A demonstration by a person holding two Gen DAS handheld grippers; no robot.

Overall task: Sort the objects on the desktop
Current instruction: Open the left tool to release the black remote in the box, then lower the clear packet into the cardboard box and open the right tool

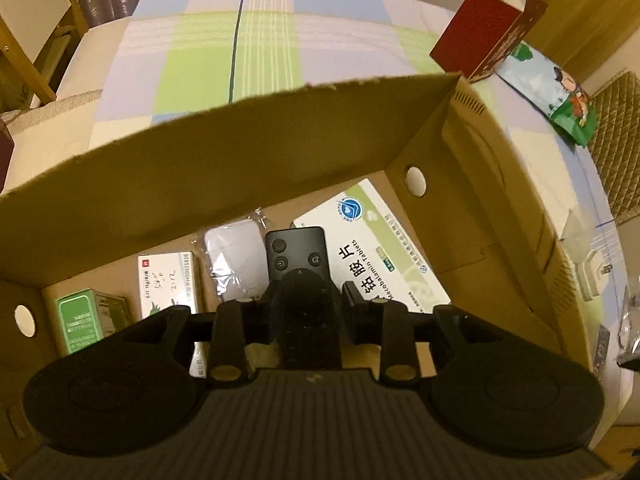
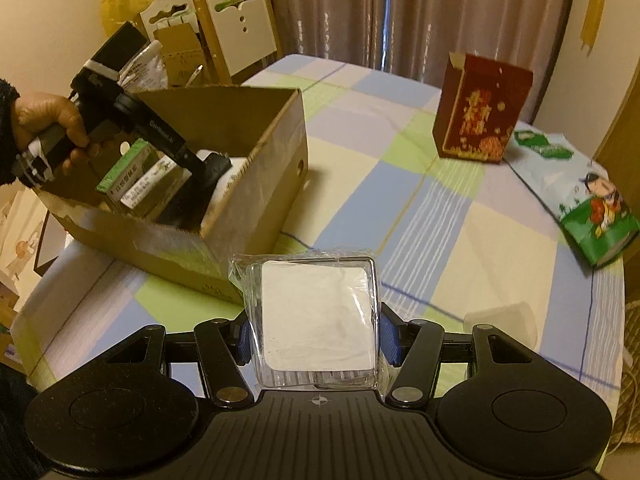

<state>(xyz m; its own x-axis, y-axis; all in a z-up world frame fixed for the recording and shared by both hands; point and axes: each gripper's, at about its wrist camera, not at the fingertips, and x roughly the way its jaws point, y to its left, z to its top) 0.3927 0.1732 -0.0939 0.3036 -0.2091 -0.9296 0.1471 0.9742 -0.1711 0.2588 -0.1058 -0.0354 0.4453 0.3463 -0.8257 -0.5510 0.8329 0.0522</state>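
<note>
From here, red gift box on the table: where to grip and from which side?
The red gift box stands upright, alone on the tablecloth, top open. Come from the front, level, and pinch across its narrow side faces at mid-height; gripping the open rim would probably flex the flap.

Left claw clamped; right claw clamped too.

Left wrist view sits low inside the open brown cardboard box, close above its floor, facing its far wall. Right wrist view stands back over the checked-cloth worktop, facing that box left of its fingers. Both share the tall red carton.
</note>
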